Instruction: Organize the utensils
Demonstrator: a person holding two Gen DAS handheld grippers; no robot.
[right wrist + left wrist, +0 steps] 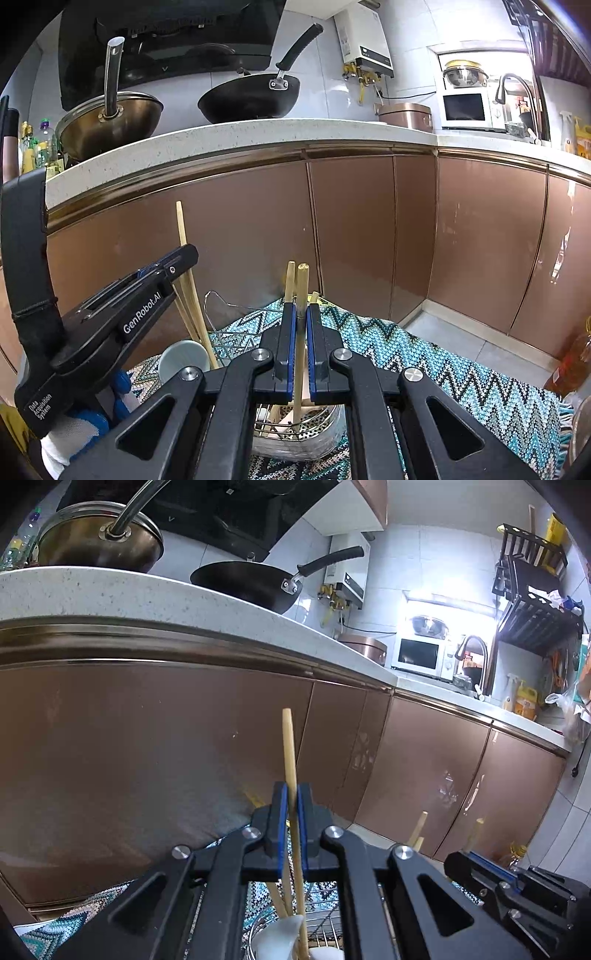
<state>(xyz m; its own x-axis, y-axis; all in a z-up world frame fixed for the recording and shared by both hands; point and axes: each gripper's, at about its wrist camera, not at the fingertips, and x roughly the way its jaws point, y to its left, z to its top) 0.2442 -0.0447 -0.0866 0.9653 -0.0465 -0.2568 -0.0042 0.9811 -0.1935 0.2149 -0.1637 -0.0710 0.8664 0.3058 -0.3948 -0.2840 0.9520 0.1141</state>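
My left gripper (292, 801) is shut on a single wooden chopstick (289, 746) that stands upright above a wire rack (325, 915). It also shows in the right wrist view (177, 258), at the left. My right gripper (300, 314) is shut on another wooden chopstick (302, 284), held upright over a perforated metal utensil holder (314, 432) that has more chopsticks (290, 277) standing in it. A white spoon (277, 938) lies low in the left wrist view. The right gripper shows at the lower right of the left wrist view (476, 864).
A zigzag-patterned mat (424, 358) covers the floor under the holder. Brown cabinet doors (240, 229) stand close ahead under a white countertop (258, 133) with a black wok (251, 96) and a lidded pan (110, 114). An oil bottle (572, 362) stands at the right.
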